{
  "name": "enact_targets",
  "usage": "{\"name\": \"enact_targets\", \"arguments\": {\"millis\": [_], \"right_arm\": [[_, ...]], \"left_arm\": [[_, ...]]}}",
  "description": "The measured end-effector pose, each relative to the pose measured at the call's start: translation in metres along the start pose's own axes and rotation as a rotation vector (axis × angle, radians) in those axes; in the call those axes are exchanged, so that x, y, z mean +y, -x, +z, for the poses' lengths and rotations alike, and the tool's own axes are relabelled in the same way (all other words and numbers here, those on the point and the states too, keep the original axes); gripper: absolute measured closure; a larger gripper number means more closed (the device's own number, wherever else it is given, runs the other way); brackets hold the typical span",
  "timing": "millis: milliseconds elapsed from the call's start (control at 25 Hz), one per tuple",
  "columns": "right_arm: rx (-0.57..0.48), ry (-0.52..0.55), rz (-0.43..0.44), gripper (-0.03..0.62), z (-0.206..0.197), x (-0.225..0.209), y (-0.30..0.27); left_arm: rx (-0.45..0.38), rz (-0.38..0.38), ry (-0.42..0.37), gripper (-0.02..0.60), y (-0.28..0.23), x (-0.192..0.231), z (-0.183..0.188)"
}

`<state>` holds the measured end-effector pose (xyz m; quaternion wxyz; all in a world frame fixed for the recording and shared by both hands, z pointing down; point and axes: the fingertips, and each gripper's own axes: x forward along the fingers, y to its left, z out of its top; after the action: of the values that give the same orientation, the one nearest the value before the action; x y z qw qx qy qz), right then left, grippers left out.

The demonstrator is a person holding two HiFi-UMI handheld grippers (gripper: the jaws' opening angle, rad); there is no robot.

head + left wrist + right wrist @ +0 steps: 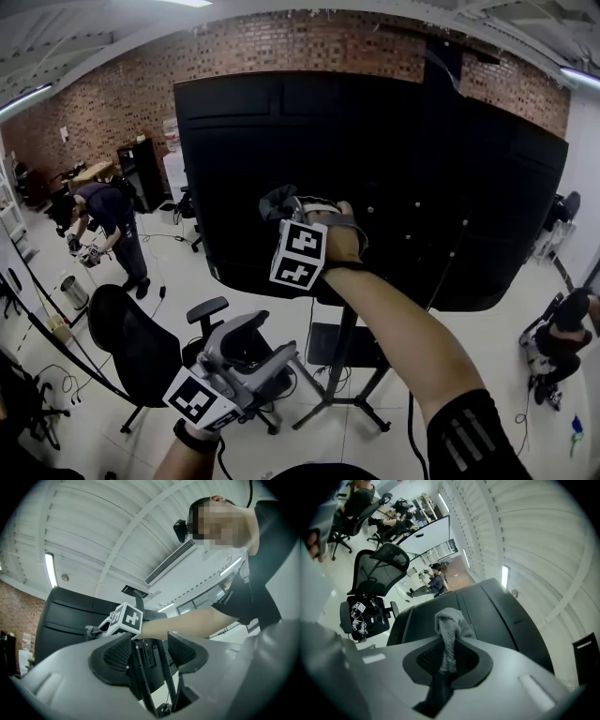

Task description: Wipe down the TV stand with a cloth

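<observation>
Cloth (449,626), grey and knitted-looking, is clamped between the jaws of the right gripper (447,657), which are pressed together on its middle. Its free end bunches up past the fingertips, against the large black panel (497,616) of the mounted screen.

From the head view, the right gripper (287,210) is raised at arm's length in the middle of the scene. The cloth (277,201) sits at the lower left part of the black panel (403,159), well above the floor.

Under the panel stands the TV stand (342,375), a dark pole with splayed legs on the pale floor and a small shelf partway up. The cloth is on the panel, apart from the pole and legs below it.

The left gripper (270,360) hangs low and near, to the left of the stand. Its jaws are spread apart with nothing gripped. In the left gripper view, the stand's pole (151,679) shows through the gap between the jaws of the left gripper (150,651), farther off.

A black office chair (141,347) stands at the near left. A person (108,216) bends over at the far left, before a brick wall (281,47).
</observation>
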<state>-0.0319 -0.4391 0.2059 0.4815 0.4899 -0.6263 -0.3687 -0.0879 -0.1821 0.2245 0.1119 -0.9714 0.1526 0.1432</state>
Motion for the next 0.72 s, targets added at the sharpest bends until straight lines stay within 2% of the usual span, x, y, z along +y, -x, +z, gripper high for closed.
{"name": "enact_targets", "arguments": {"millis": [240,440,720], "right_arm": [[0.096,0.041,0.048,0.560,-0.010,0.012,-0.036],[0.148,0.079,0.048,0.560,-0.033,0.017,-0.040],[0.212,0.122,0.037,0.561,-0.057,0.011,-0.017]], "left_arm": [[0.006,0.018,-0.017,0.314,0.014,0.011,-0.001],[0.007,0.005,-0.012,0.314,0.014,0.017,-0.007],[-0.014,-0.067,0.002,0.314,-0.013,-0.001,-0.007]]}}
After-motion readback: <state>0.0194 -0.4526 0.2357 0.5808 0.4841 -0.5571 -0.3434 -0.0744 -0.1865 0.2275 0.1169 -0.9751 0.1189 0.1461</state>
